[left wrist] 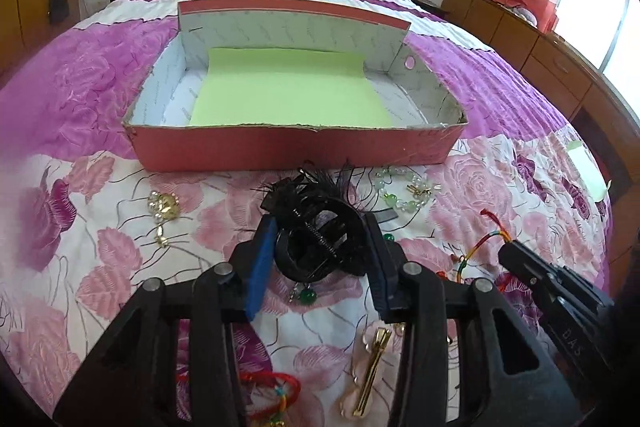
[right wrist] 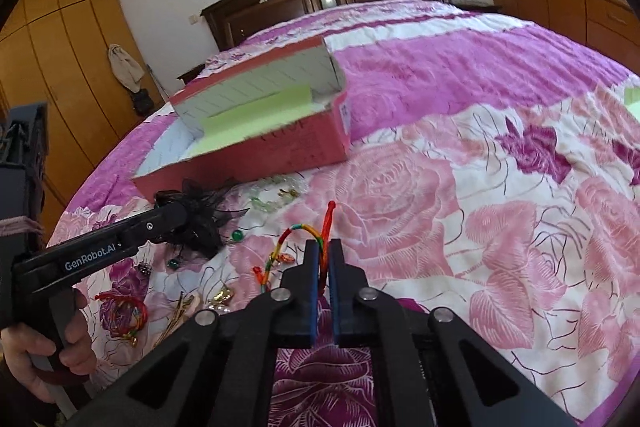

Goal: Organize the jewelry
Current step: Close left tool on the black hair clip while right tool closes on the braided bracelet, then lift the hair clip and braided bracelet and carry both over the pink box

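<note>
In the left wrist view my left gripper (left wrist: 322,227) is shut on a black feathered hair claw (left wrist: 316,243), its blue pads pressing both sides, just in front of the red cardboard box (left wrist: 288,151). The box is open on top and lined with green paper (left wrist: 288,87). To the right, my right gripper (left wrist: 508,251) pinches a multicoloured braided cord (left wrist: 480,243). The right wrist view shows my right gripper (right wrist: 324,251) shut on that cord (right wrist: 294,231), whose loop and red end stick out past the fingertips. My left gripper (right wrist: 176,213) with the hair claw (right wrist: 202,223) is at the left there, near the box (right wrist: 260,155).
Loose pieces lie on the floral bedspread: a gold and pearl brooch (left wrist: 164,207), a green bead bracelet (left wrist: 404,195), a green pendant (left wrist: 306,295), a gold hairpin (left wrist: 372,367) and a red cord bracelet (left wrist: 276,391). A hand (right wrist: 36,355) holds the left gripper's handle. Wooden cabinets (left wrist: 520,31) line the right wall.
</note>
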`<state>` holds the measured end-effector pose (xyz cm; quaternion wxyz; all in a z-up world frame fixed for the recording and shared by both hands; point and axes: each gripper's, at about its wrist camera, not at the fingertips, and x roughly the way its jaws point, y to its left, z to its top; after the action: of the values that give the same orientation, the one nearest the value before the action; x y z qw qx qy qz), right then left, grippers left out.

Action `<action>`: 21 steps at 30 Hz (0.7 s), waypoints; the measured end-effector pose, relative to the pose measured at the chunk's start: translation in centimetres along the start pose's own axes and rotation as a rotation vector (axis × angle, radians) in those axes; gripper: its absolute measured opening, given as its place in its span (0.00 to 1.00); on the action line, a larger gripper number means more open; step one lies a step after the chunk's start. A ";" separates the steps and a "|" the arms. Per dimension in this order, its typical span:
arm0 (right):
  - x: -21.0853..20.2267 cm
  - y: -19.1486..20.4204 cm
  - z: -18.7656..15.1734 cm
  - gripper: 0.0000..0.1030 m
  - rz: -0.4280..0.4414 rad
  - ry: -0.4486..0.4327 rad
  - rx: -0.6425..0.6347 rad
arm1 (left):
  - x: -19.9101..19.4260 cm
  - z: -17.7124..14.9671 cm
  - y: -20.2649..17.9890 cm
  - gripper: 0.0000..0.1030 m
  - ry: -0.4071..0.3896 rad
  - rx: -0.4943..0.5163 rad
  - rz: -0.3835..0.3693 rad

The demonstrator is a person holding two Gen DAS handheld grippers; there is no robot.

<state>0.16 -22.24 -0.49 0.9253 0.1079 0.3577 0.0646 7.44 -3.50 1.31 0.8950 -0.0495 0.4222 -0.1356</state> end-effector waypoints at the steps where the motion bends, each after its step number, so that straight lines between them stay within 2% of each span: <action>1: -0.2 0.2 0.0 0.06 0.000 -0.005 -0.008 | 0.0 -0.1 0.0 0.33 0.000 0.000 0.000; 7: -1.3 0.7 0.5 0.06 0.005 -0.036 -0.033 | -1.4 -0.4 -0.2 0.33 -0.028 0.010 -0.011; 21: -4.2 3.4 2.7 0.06 0.052 -0.142 -0.100 | -6.1 1.0 -0.9 0.33 -0.184 0.051 -0.018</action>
<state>-1.23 -20.20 5.03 0.9506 0.0749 0.2846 0.0988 4.35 -2.66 6.64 0.9296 -0.0429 0.3344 -0.1493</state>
